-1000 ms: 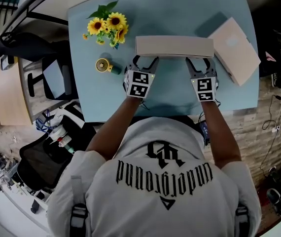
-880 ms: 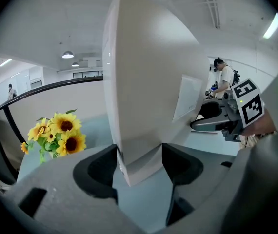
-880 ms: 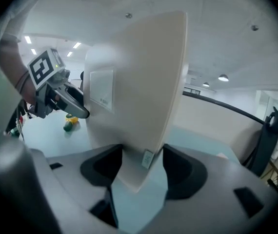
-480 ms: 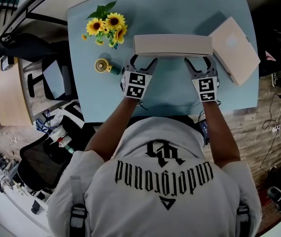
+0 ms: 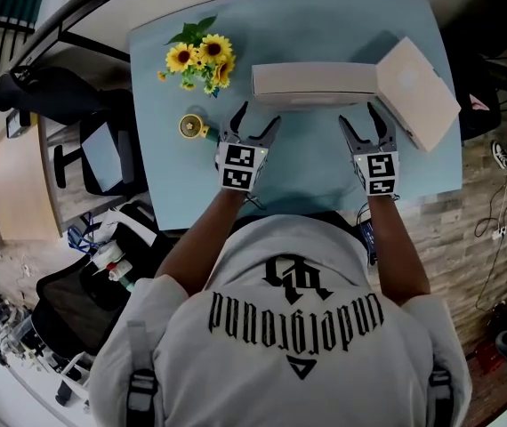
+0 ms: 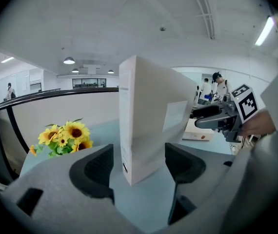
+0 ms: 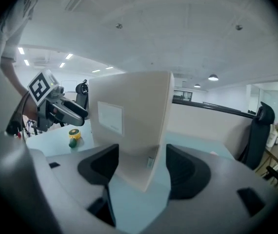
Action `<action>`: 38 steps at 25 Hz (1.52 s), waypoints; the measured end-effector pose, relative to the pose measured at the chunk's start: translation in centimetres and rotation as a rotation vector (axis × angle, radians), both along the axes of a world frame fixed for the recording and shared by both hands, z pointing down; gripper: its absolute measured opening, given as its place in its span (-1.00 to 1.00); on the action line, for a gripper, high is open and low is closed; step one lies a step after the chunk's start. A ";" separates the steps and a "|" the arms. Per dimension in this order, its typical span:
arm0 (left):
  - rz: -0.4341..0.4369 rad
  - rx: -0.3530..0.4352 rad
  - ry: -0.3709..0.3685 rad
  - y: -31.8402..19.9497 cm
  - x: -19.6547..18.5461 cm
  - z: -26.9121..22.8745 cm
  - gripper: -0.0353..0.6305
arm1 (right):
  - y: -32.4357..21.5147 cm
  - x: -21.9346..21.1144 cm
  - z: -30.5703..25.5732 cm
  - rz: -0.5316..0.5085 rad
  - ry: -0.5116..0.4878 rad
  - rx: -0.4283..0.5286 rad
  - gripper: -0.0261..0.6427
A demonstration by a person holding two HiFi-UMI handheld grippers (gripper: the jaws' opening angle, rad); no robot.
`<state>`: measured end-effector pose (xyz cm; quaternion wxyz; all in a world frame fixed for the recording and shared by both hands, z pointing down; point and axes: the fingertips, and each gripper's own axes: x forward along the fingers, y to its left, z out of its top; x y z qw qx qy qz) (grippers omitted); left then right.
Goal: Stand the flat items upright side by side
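A white flat box (image 5: 316,83) stands upright on its long edge across the middle of the blue table (image 5: 307,163). A second white box (image 5: 418,92) lies flat at the right, its corner by the upright one's right end. My left gripper (image 5: 252,124) sits just before the standing box's left end, my right gripper (image 5: 361,124) before its right end. Both sets of jaws are opening. In the left gripper view the box's end (image 6: 144,121) shows between the pads of the left gripper (image 6: 139,165) with gaps on both sides. The right gripper view shows the same: box (image 7: 134,126), right gripper (image 7: 141,167), no contact.
A bunch of sunflowers (image 5: 202,58) lies at the table's back left, and a small yellow and green object (image 5: 193,127) sits left of my left gripper. Office chairs and a wooden side table stand on the floor at the left. The table's front edge is near my wrists.
Both grippers have let go of the upright box and drawn back toward me, their jaws spreading wider. The box stays standing where it was.
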<state>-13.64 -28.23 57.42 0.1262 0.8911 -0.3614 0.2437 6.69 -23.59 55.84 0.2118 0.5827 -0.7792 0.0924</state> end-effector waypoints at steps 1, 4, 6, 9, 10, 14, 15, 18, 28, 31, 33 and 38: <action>-0.004 0.009 0.014 0.3 -0.5 -0.5 0.13 | 0.7 -0.1 -0.5 0.015 -0.001 0.010 0.00; 0.004 0.059 0.065 1.3 -1.7 -2.8 0.12 | 2.9 -0.9 -2.8 0.054 -0.010 0.049 0.00; 0.030 0.093 0.101 2.3 -2.0 -4.6 0.12 | 4.7 -1.4 -4.3 0.084 -0.015 0.076 -0.01; 0.074 0.119 0.148 4.3 -2.2 -6.6 0.11 | 7.7 -2.3 -6.1 0.133 -0.028 0.112 -0.01; 0.092 0.125 0.158 5.1 -2.1 -7.1 0.11 | 8.8 -2.7 -6.6 0.151 -0.035 0.120 -0.01; 0.177 0.140 0.189 7.8 -0.8 -8.1 0.09 | 12.9 -3.4 -7.8 0.221 -0.044 0.146 -0.01; 0.200 0.142 0.191 8.4 -0.3 -8.1 0.08 | 13.9 -3.4 -8.1 0.240 -0.043 0.152 -0.02; 0.261 0.144 0.200 10.1 1.4 -8.5 0.08 | 16.6 -2.9 -8.8 0.292 -0.040 0.167 -0.02; 0.389 0.172 0.225 15.7 10.2 -9.8 0.09 | 23.8 3.9 -10.7 0.387 -0.034 0.219 -0.02; 0.391 0.192 0.229 17.2 14.1 -10.5 0.09 | 25.3 7.0 -10.9 0.369 -0.039 0.223 -0.02; 0.383 0.200 0.230 18.3 17.1 -10.9 0.10 | 26.5 9.5 -11.1 0.348 -0.039 0.223 -0.02; 0.346 0.215 0.233 21.3 24.1 -11.3 0.10 | 29.1 15.6 -11.1 0.284 -0.053 0.221 -0.02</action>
